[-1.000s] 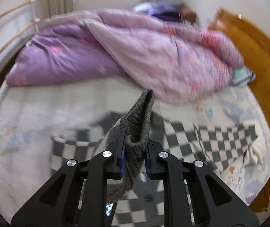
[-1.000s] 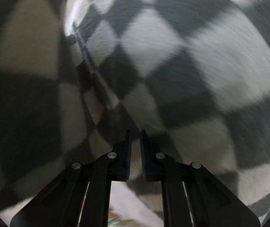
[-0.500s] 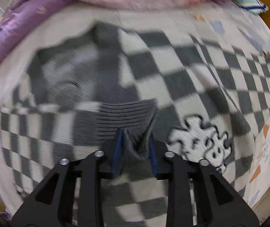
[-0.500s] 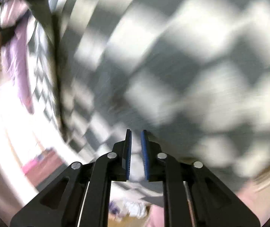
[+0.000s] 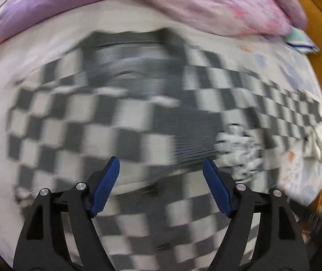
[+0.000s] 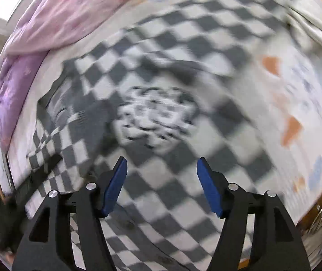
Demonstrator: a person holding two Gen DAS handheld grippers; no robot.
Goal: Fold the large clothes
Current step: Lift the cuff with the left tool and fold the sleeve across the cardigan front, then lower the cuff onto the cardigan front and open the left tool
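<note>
Motion blur smears the checkered sweater (image 5: pixel 120 122) and its motif (image 6: pixel 156 117).

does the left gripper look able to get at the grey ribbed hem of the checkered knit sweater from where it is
Probably yes. The left gripper, its jaws just opened and empty, hangs over the grey-and-white checkered knit sweater on the bed, and the grey ribbed hem lies just ahead with nothing over it.

Black skeletal tongs (image 5: pixel 161 166) (image 6: pixel 161 166), blue pads (image 5: pixel 105 187), 4 silver screws apiece
</note>
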